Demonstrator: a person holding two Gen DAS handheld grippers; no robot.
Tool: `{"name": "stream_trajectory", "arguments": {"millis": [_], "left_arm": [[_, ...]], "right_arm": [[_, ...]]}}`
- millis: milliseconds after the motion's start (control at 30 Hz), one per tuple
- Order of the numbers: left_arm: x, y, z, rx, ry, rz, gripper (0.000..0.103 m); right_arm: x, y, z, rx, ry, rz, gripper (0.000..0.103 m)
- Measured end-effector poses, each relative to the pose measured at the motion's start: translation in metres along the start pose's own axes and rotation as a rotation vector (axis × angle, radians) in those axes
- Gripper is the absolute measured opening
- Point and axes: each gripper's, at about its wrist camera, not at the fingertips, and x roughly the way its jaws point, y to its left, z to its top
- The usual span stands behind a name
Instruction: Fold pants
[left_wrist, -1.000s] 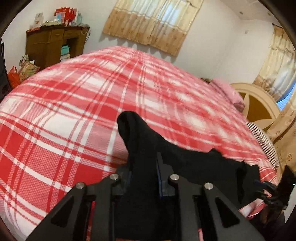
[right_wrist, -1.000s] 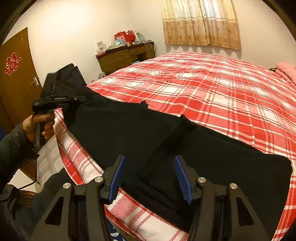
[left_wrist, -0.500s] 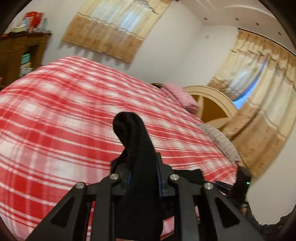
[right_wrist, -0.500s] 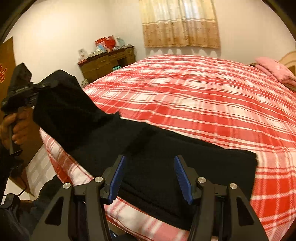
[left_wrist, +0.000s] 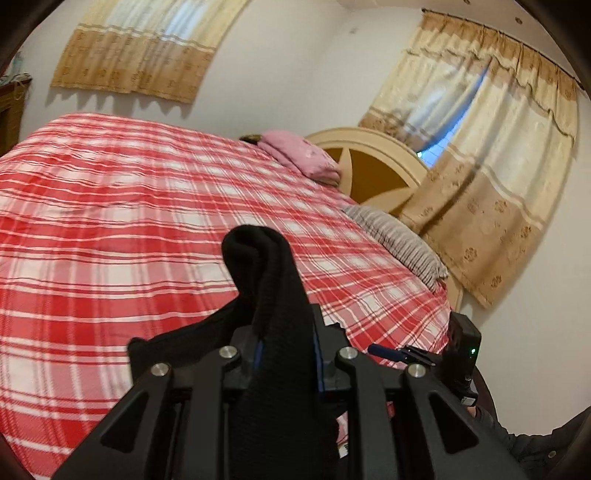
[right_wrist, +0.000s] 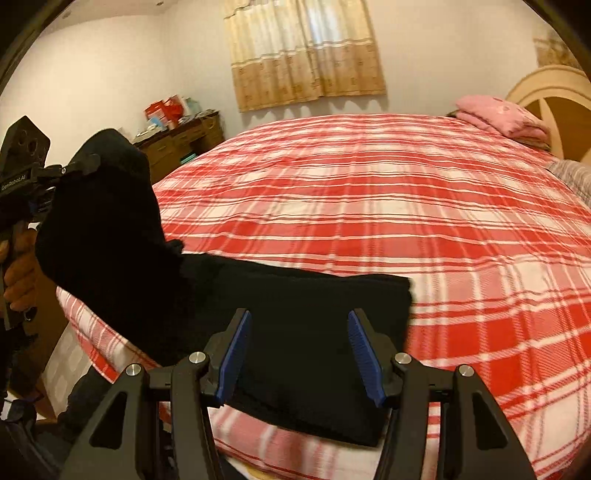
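The black pants (right_wrist: 295, 325) lie along the near edge of the red plaid bed (right_wrist: 369, 206), one end lifted at the left. My left gripper (left_wrist: 286, 343) is shut on that lifted end of the pants (left_wrist: 266, 280), which bunches up between its fingers; it also shows at the left of the right wrist view (right_wrist: 55, 177), held above the bed edge. My right gripper (right_wrist: 299, 350) is open and empty, its blue pads (right_wrist: 232, 354) spread just over the flat part of the pants. It shows at the lower right of the left wrist view (left_wrist: 417, 356).
A pink folded blanket (right_wrist: 498, 118) and a cream headboard (left_wrist: 369, 162) are at the bed's head. A grey striped pillow (left_wrist: 399, 240) lies by the curtains (left_wrist: 480, 177). A wooden dresser (right_wrist: 177, 144) stands by the far wall.
My left gripper has carried the pants end up and toward the right, so the cloth doubles over itself. My right gripper stays open over the flat part.
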Motion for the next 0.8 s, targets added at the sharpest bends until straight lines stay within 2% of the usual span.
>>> {"name": "stream_trajectory", "arguments": {"millis": [333, 533, 800], "left_arm": [[0.071, -0.036, -0.011, 0.027, 0.12, -0.014, 0.021], [0.11, -0.047, -0.025, 0.028, 0.187, -0.013, 0.021], [0.138, -0.063, -0.044, 0.043, 0.245, -0.007, 0.021]], "right_arm": [[-0.008, -0.049, -0.005, 0.125, -0.018, -0.054, 0.056], [-0.011, -0.058, -0.006, 0.143, -0.03, -0.066, 0.056], [-0.006, -0.06, -0.011, 0.15, -0.014, -0.068, 0.056]]}}
